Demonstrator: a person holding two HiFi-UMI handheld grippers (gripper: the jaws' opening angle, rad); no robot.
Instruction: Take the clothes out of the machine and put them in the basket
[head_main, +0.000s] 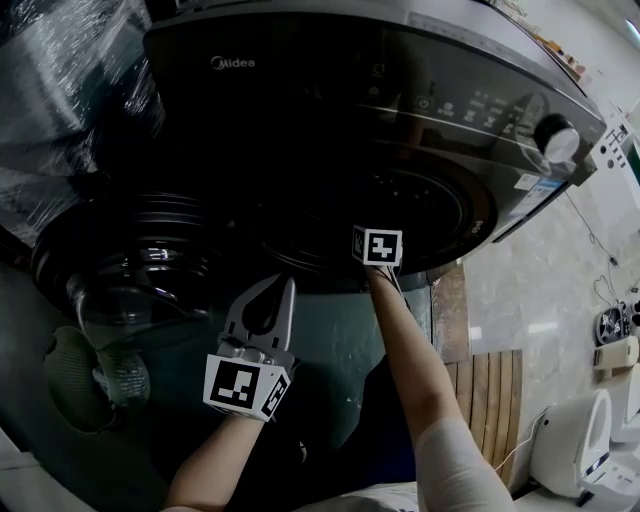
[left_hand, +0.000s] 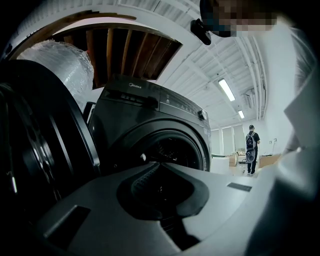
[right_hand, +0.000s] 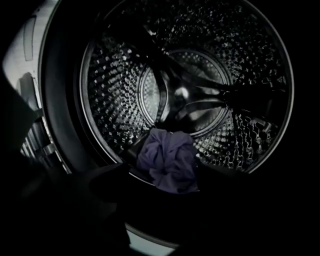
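Right tool (right_hand: 155, 172) reaching into drum (right_hand: 240, 55) of washing machine (head_main: 300, 60), jaws standing wide, gripping nothing. Purple cloth (right_hand: 167, 157) lying crumpled at drum's front bottom, showing between jaws, contact unclear. Left tool (head_main: 280, 288) hanging outside by open door (head_main: 120, 260), jaws pinched together, empty. Doing it well probably meaning sinking jaws round bunched folds, clamping thick wad, not thin edge. Cloth looking soft, limp, wrinkled. Drum looking like dimpled shiny metal with raised ribs. Basket not made out.

Crumpled purple garment (right_hand: 167, 160) lies low in drum (right_hand: 115, 100).
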